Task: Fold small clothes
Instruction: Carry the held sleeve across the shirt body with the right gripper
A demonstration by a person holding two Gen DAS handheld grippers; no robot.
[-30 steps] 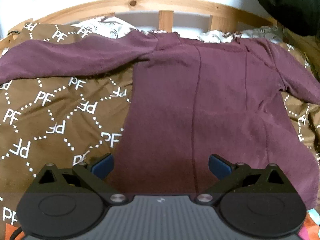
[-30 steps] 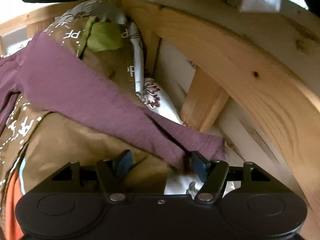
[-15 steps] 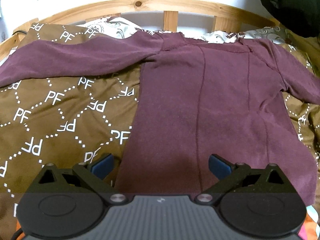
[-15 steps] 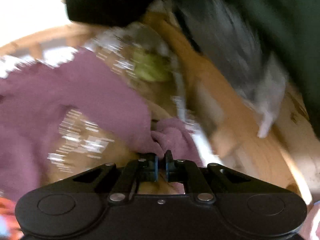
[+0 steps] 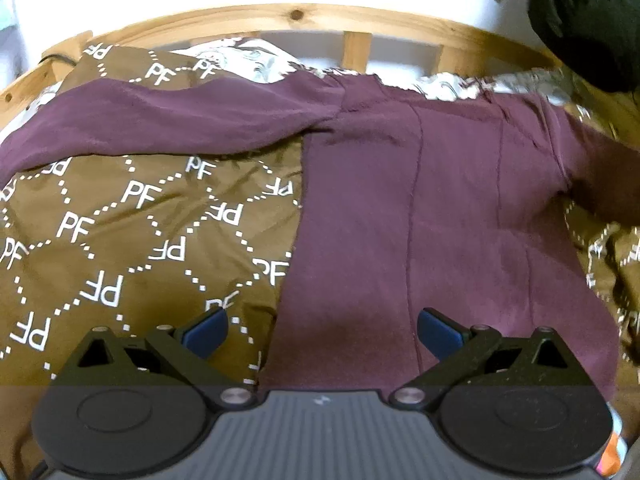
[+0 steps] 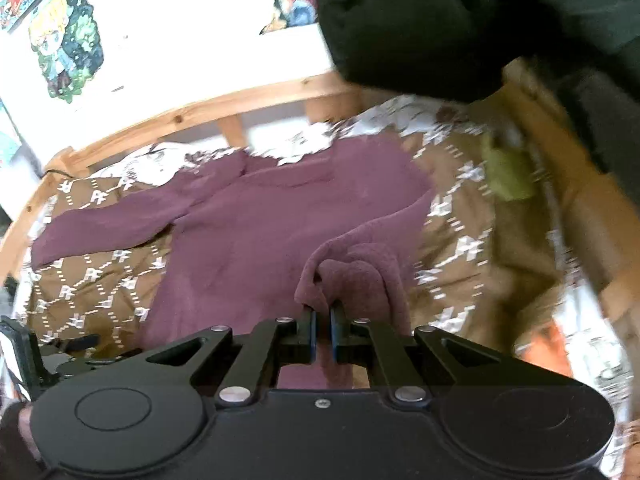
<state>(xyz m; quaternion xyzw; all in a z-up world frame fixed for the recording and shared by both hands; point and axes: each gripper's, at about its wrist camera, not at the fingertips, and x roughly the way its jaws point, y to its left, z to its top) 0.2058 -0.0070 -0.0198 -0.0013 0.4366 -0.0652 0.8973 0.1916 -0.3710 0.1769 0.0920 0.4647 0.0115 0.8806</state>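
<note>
Blown-out white wall, fisheye bending, right view motion-blurred

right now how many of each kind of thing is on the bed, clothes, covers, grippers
maroon long-sleeved top: 1
brown quilted cover with white PF print: 1
white floral sheet: 1
small green cloth item: 1
black two-finger grippers, left and right: 2
total: 6

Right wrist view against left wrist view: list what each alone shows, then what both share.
Only the right wrist view: the right gripper shut on the bunched sleeve end, a green cloth, a cartoon poster.

Only the left wrist view: the left gripper open over the shirt's hem, holding nothing.

Both: the maroon shirt spread on the brown PF blanket, the wooden rail behind.
</note>
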